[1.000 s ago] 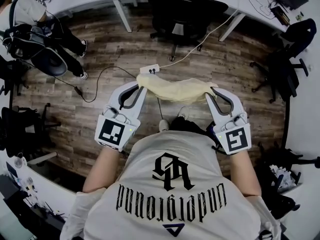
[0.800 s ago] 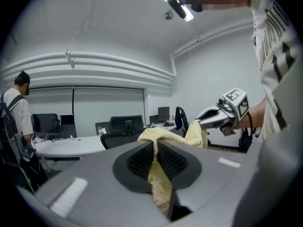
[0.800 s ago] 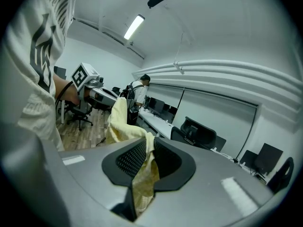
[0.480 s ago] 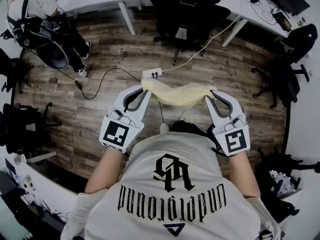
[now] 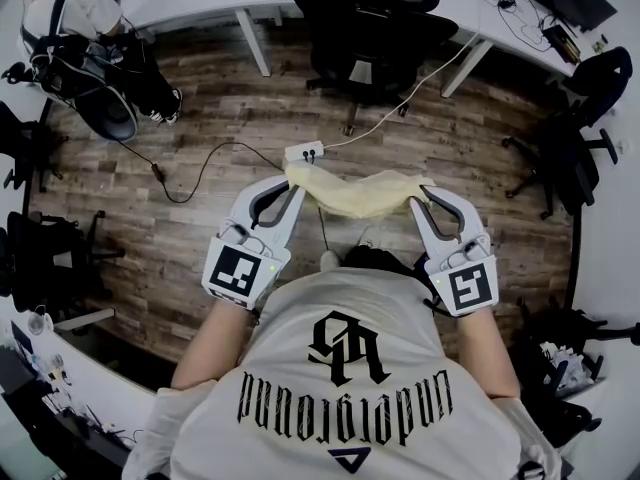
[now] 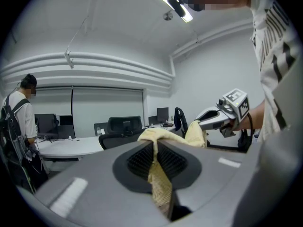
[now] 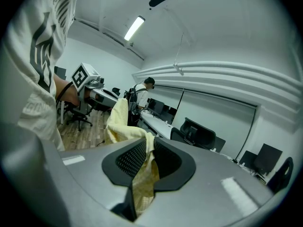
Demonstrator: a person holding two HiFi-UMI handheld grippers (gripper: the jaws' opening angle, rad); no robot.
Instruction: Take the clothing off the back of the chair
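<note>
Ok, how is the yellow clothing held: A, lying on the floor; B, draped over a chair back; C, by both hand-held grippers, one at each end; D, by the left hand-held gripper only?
C: the yellow clothing spans between the left hand-held gripper and the right hand-held gripper, each shut on an end.

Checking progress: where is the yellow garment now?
Head view, centre: the yellow garment is stretched between the left gripper and right gripper, both clamped on it, above the floor.

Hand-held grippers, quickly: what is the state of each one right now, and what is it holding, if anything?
Left hand-held gripper: closed on one end of the yellow garment.
Right hand-held gripper: closed on the garment's other end.
</note>
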